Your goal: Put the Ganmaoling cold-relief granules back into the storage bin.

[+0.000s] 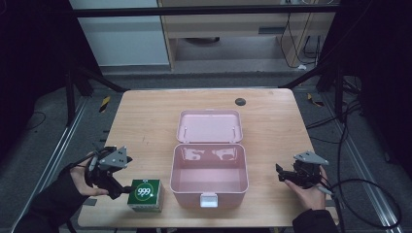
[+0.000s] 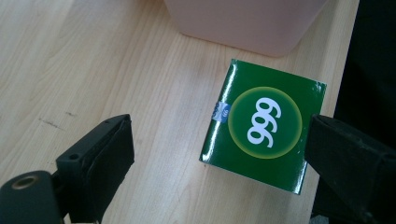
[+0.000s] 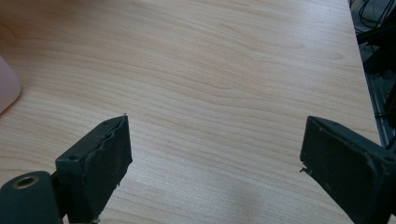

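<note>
Just one green box (image 2: 264,137) is sitting left of one open pink case (image 1: 209,174), lying between the left gripper (image 1: 124,188)'s released fingers (image 2: 100,161); the right gripper (image 1: 281,173) is gaping too.

- The pink box (image 2: 247,23) is cut off by the top edge in the left gripper view.
- The small blue label (image 2: 221,112) on the green carton (image 2: 264,126) is too small to read.
</note>
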### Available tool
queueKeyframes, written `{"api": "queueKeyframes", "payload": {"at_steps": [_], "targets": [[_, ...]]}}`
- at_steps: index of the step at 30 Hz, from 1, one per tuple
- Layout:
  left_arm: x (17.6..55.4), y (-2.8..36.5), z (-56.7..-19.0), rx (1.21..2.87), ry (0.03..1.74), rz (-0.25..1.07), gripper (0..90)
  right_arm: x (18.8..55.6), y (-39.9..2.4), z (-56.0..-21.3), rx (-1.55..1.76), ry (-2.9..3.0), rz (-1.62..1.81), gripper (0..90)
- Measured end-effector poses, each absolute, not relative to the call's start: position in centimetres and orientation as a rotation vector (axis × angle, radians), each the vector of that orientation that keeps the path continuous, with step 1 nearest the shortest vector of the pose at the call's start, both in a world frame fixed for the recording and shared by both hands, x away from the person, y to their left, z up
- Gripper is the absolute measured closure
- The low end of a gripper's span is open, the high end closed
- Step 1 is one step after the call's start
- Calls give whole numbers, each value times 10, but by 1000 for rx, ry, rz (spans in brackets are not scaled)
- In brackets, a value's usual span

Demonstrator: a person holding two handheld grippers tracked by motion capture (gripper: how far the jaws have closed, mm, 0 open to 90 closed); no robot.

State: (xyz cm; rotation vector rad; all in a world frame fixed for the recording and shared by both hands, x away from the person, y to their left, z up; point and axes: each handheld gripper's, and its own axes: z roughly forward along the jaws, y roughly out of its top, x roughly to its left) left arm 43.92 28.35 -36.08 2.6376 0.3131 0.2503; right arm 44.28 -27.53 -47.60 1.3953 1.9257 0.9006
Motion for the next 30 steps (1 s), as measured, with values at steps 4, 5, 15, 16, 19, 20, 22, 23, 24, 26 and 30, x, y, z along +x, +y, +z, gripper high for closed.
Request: {"api": "queueKeyframes", "payload": {"at_steps": [4, 5, 15, 16, 19, 20, 22, 23, 24, 26, 30], "targets": [[437, 278, -364, 2658, 286, 231, 74, 443, -274, -477, 1399, 1936, 894, 88], [436, 276, -365, 2660, 285, 223, 74, 443, -274, -477, 1395, 1939, 891, 88], [437, 265, -380, 2722, 239, 191, 62, 444, -273, -478, 1394, 1951, 883, 87], [438, 264, -382, 2728, 232, 190, 61, 444, -273, -478, 1391, 1953, 881, 87], [437, 262, -385, 2738, 209, 186, 65, 444, -273, -478, 1392, 1955, 880, 86], [437, 262, -387, 2730, 197, 166, 66, 444, -273, -479, 1391, 1956, 878, 86], [436, 261, -389, 2731, 182, 152, 72, 444, -273, -479, 1396, 1963, 877, 84], [436, 261, -389, 2731, 182, 152, 72, 444, -273, -479, 1393, 1963, 873, 83], [436, 261, -389, 2733, 176, 143, 72, 444, -273, -479, 1393, 1963, 873, 83], [436, 259, -392, 2736, 163, 133, 68, 444, -272, -480, 1395, 1968, 869, 78], [436, 257, -396, 2735, 155, 124, 60, 445, -273, -480, 1395, 1969, 866, 76]]}}
